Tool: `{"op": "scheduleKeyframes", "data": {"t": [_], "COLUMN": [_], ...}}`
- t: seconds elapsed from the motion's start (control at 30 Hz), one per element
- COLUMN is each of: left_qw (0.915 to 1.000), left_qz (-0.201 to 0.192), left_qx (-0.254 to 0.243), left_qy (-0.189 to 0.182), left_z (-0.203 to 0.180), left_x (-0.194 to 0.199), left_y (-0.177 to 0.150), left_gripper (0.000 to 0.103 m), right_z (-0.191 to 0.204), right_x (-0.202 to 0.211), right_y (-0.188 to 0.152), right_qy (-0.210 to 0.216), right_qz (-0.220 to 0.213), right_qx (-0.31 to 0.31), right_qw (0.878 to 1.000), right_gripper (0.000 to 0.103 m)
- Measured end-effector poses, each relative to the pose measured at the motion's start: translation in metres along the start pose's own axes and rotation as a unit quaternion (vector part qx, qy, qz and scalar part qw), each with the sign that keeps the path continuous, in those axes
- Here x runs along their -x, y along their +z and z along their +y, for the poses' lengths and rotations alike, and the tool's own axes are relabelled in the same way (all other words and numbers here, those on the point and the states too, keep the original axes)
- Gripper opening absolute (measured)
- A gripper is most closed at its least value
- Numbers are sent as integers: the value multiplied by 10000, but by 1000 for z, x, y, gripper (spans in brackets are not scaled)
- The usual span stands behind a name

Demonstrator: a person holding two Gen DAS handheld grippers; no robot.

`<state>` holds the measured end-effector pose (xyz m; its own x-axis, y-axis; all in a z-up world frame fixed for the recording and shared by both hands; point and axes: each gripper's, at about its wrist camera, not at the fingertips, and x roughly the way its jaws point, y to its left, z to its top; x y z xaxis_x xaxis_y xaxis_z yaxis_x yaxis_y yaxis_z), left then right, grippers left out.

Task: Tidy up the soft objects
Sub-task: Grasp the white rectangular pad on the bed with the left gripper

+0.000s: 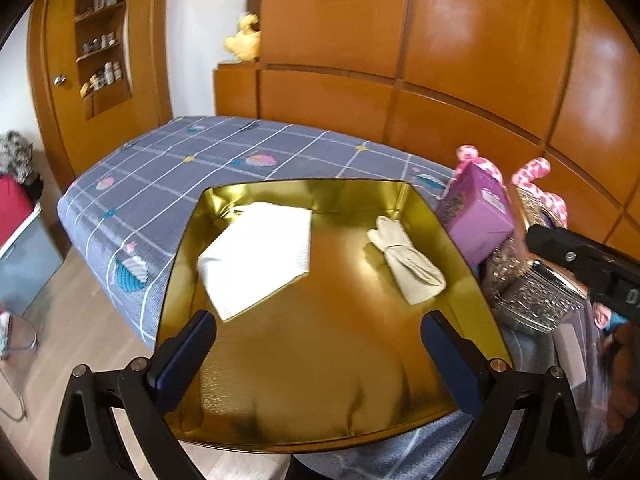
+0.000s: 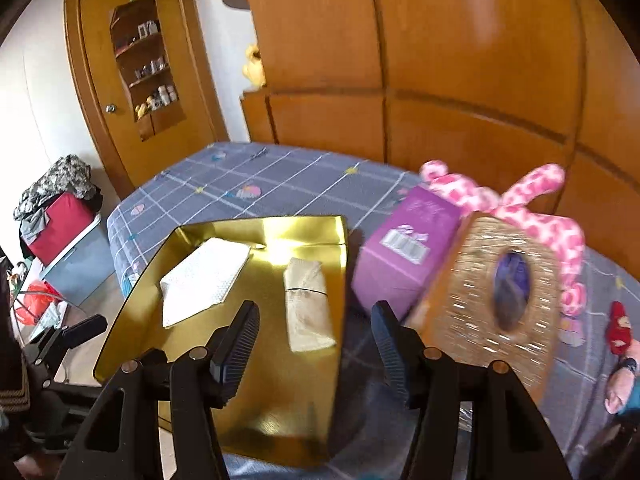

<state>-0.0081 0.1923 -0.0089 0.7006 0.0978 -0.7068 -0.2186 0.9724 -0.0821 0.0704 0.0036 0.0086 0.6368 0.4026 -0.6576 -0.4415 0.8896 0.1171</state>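
A shallow gold tray (image 1: pixel 320 380) lies on the grey checked bed. In it lie a folded white cloth (image 1: pixel 256 256) at the left and a cream glove (image 1: pixel 408 260) at the right. My left gripper (image 1: pixel 316 344) is open and empty above the tray's near half. In the right wrist view the tray (image 2: pixel 280 380), the cloth (image 2: pixel 204 280) and the glove (image 2: pixel 308 304) also show. My right gripper (image 2: pixel 316 344) is open and empty over the tray's right edge. A pink spotted plush (image 2: pixel 532 212) lies behind a glittery tissue box (image 2: pixel 492 292).
A purple box (image 2: pixel 404 252) stands right of the tray, against the glittery box. Small plush toys (image 2: pixel 620 340) lie on the bed at far right. Wooden wardrobe panels (image 1: pixel 440 60) back the bed. Storage bins with clothes (image 2: pixel 60 216) stand on the floor at left.
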Motion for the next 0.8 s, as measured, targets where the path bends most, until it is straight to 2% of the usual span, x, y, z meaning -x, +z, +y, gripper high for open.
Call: {"op": "scheduleKeyframes", "data": {"t": [0.2, 0.47, 0.6, 0.67, 0.8], "left_qw": [9992, 9913, 9798, 9707, 9467], "left_qz": [-78, -115, 52, 134, 368], "left_qx": [-333, -926, -1318, -1536, -2020], "left_qy": [-218, -924, -1500, -1842, -2483], "left_z": [-19, -62, -97, -118, -169], "left_x": [8, 22, 25, 26, 27], "left_y": [-6, -15, -20, -23, -30], "left_gripper": [102, 102, 102, 102, 102], "right_z": [-38, -124, -175, -201, -238], "right_x": [37, 84, 115, 134, 166], "right_y": [-15, -52, -77, -92, -119], "right_qy": [-269, -1013, -1606, -1927, -2425], "right_qz": [-265, -335, -341, -329, -361], "right_qx": [-458, -1420, -1901, -2179, -2640], "right_qw": [9982, 9841, 9679, 9562, 9328], "right_gripper": [62, 63, 63, 63, 63]}}
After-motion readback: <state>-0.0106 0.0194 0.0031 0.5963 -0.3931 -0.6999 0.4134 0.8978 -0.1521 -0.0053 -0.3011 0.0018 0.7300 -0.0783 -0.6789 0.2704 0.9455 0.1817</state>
